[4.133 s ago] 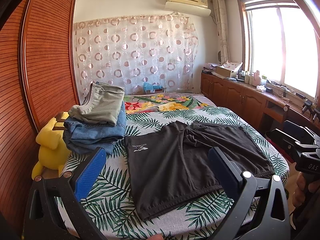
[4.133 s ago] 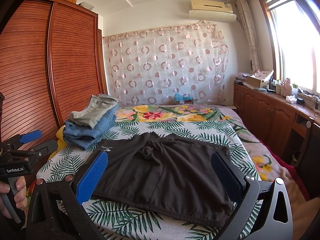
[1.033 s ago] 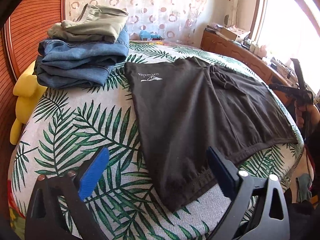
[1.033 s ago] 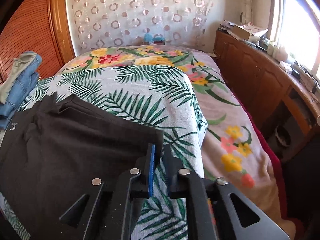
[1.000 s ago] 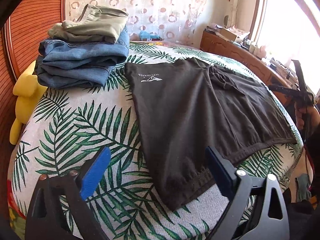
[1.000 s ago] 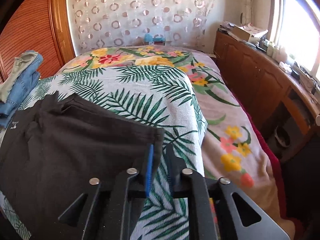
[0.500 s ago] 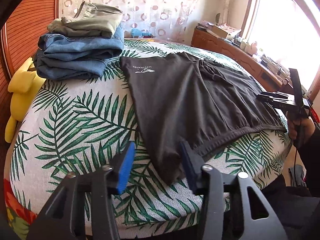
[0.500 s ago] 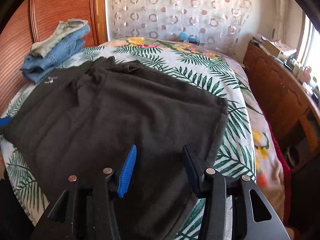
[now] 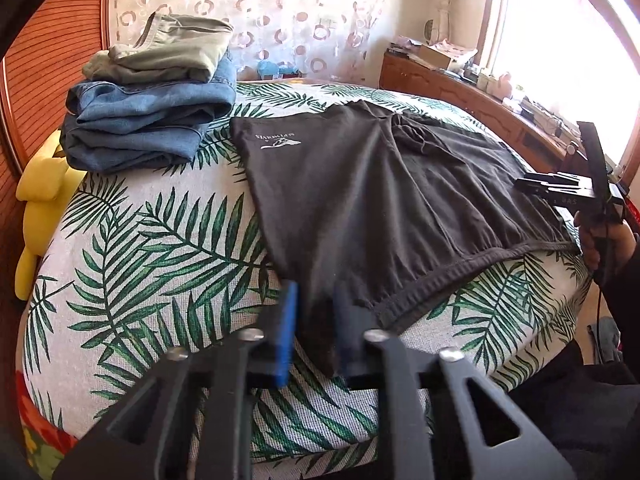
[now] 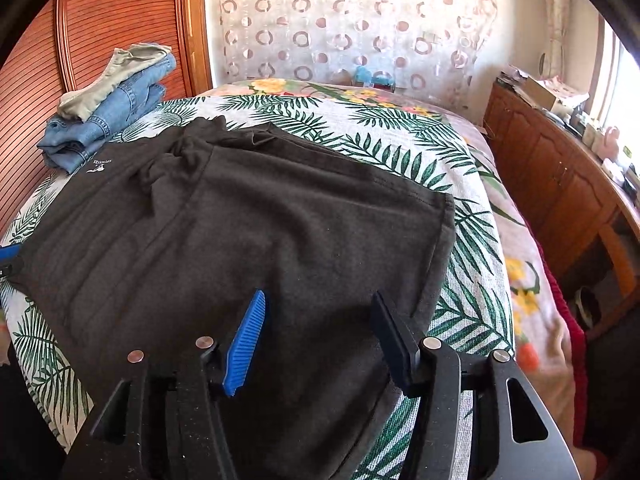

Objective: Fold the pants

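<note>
Left gripper (image 9: 314,330) jaws now pinching one black pants (image 9: 384,200) corner, right gripper (image 10: 320,340) jaws spread; two folded garments (image 9: 148,116) beside.

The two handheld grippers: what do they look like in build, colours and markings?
Both the left gripper and the right gripper have matte black angular frames with silver rivets, one ribbed blue finger pad and one dark pad. From the left view, the right gripper shows white lettering, a thin dangling cable and a dark sleeve.

We see right gripper (image 10: 318,334) jaws apart over dark pants (image 10: 240,240) spread flat on leaf-print bed (image 10: 472,248). Folded jeans (image 10: 108,120) stacked far left by wooden wardrobe (image 10: 100,20).
</note>
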Available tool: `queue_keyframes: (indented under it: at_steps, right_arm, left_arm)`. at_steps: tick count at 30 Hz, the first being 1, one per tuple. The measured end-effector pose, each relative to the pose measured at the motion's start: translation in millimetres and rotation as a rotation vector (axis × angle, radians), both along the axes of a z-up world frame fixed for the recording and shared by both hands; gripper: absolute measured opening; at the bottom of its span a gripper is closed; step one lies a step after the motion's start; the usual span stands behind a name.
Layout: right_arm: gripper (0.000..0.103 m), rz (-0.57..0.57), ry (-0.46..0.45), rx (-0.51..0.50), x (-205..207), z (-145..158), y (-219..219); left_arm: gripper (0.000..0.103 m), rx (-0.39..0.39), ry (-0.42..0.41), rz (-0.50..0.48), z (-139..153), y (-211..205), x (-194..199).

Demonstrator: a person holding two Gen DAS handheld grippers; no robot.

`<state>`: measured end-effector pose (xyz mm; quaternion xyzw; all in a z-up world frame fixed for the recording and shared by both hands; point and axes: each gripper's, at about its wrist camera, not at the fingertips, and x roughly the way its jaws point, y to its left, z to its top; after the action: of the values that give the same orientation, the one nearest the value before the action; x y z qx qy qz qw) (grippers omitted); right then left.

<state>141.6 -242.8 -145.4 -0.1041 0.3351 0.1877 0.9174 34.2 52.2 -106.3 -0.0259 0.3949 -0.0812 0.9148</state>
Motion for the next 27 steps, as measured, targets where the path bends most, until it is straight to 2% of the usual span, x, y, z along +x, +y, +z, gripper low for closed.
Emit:
queue_keyframes:
  at_steps: [1,4,16,27]
  right_arm:
    - [0.058,0.000,0.000,-0.001,0,0,0]
    - [0.058,-0.002,-0.001,-0.001,0,-1,-1]
    - [0.058,-0.001,-0.001,0.001,-1,-1,-3]
    - [0.058,-0.003,-0.001,0.003,-1,-2,-3]
  left_arm:
    - [0.007,-0.008,0.000,-0.006,0,0,0]
    - [0.004,-0.013,-0.008,-0.015,4,-1,0]
    - [0.003,-0.051,-0.123,-0.123,60,-30,18]
    - [0.003,-0.076,-0.149,-0.237,90,-75,54]
